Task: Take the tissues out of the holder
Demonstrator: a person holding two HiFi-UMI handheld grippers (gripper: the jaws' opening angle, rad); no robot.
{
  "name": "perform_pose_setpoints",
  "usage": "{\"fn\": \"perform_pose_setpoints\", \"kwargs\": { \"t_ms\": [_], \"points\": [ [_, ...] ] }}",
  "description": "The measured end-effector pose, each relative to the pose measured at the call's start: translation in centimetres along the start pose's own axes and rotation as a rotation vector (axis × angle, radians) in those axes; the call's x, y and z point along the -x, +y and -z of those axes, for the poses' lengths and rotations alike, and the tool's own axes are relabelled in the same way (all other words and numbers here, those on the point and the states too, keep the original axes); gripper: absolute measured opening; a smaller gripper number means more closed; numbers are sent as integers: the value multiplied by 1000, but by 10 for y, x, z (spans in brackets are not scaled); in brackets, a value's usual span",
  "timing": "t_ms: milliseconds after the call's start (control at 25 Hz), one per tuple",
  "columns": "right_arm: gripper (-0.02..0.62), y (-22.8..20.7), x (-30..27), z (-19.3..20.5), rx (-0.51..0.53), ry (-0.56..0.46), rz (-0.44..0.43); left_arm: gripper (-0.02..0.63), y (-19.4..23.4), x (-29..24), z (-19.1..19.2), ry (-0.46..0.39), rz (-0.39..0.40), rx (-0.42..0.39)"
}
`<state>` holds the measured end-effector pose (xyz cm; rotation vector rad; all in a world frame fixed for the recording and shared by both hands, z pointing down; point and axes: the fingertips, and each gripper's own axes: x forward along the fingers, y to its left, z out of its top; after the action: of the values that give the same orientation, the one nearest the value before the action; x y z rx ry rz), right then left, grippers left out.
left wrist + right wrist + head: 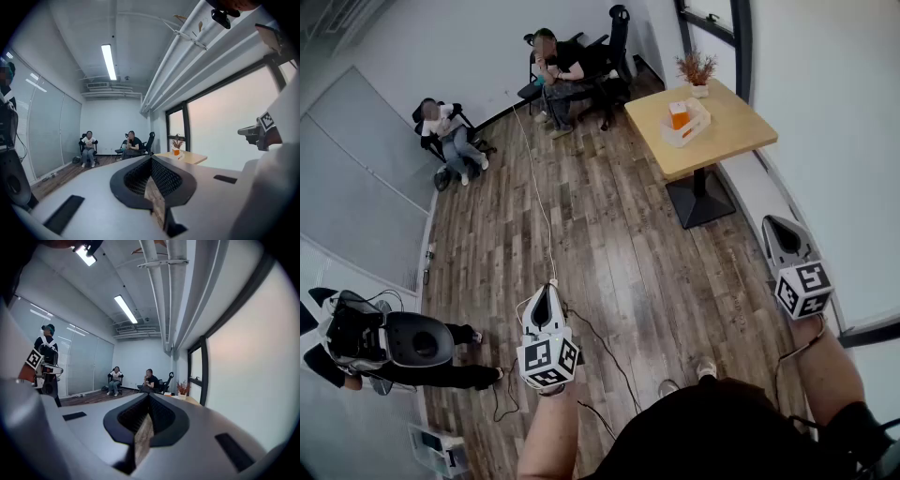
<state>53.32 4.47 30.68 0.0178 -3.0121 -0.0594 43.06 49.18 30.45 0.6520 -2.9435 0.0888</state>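
Over at the lower left of the head view, a person in dark trousers point(441, 375) stands on the brown wood-plank floor point(609, 244) with bulky black and grey gear at the body. Up in the upper left, a seated person in a light top point(450, 131) occupies a black chair, and just right of that a seated person in a dark top point(558, 67) sits on another, both against the far white wall. A thin white cable point(534, 178) runs down the planks from them toward the lower centre, and there is the left gripper point(548, 292), its marker cube close to the camera, nose pointing up the frame. Its own view shows the two black ribbed fingers point(164, 176) meeting at the tips, nothing between them. Moving right, the square light-wood table point(736, 127) on a black pedestal stands in the upper right, well apart from both grippers. On it sits the white tray-like holder point(694, 127), and the orange pack of tissues point(678, 114) stands upright inside it, untouched. A small potted plant with reddish dry stems point(697, 70) sits at the table's far edge, just beyond the holder. At the right edge, the right gripper point(778, 234) hangs beside the white wall, fingers pressed together on nothing, with floor showing through the slit behind them.
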Motion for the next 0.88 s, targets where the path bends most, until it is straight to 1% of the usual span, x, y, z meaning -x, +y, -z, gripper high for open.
{"fn": "perform_pose_setpoints", "kwargs": {
  "t_ms": [280, 520, 680, 760, 880],
  "points": [
    [6, -20, -14, 3, -20, 0, -11, 5, -15, -18, -10, -2, -6, -12],
    [6, -38, -31, 7, -29, -12, -59, 5, -32, -34, -10, -4, -30, -15],
    [6, -46, -50, 10, -40, -7, -60, 5, -33, -45, -3, 15, -46, -5],
    [6, -49, -61, 14, -38, -4, -64, 5, -29, -53, 1, 30, -44, -19],
    [6, -52, -83, 14, -46, -3, -47, 5, -18, -76, 3, 36, -37, -28]
  ]
}}
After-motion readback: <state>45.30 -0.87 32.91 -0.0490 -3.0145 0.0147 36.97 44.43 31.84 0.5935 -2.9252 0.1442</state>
